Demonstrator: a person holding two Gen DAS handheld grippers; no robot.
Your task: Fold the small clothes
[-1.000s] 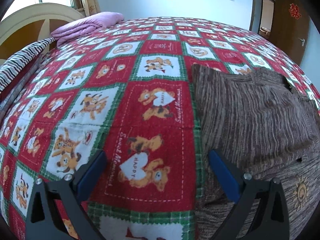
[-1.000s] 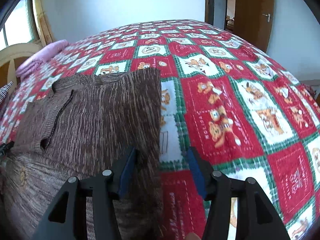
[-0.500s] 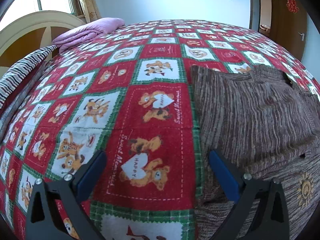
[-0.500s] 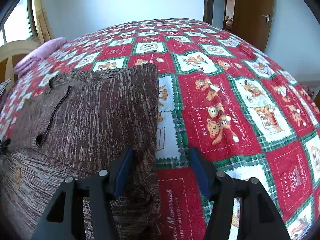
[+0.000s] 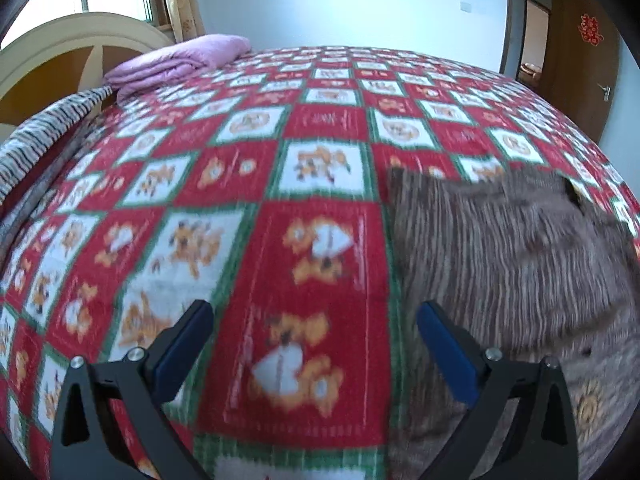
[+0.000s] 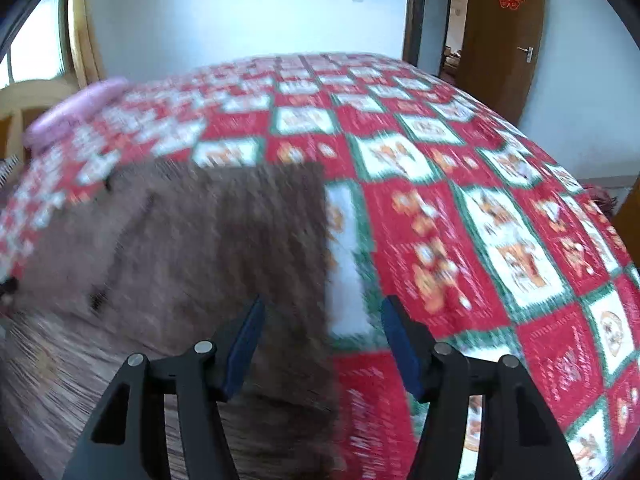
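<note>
A brown striped knit sweater (image 5: 504, 264) lies partly folded on the bed, at the right of the left wrist view and at the left of the right wrist view (image 6: 192, 248). My left gripper (image 5: 316, 324) is open and empty above the bedspread, its right finger over the sweater's left edge. My right gripper (image 6: 322, 318) is open and empty above the sweater's right edge. Both views are blurred by motion.
The red, white and green bear-patterned bedspread (image 5: 280, 184) covers the bed. A folded purple blanket (image 5: 180, 60) and a striped pillow (image 5: 44, 132) lie near the curved headboard (image 5: 76, 32). A brown door (image 6: 504, 32) stands at the far right.
Both grippers have lifted and pulled back from the sweater, staying open. The views show more of the room and are now blurred.
</note>
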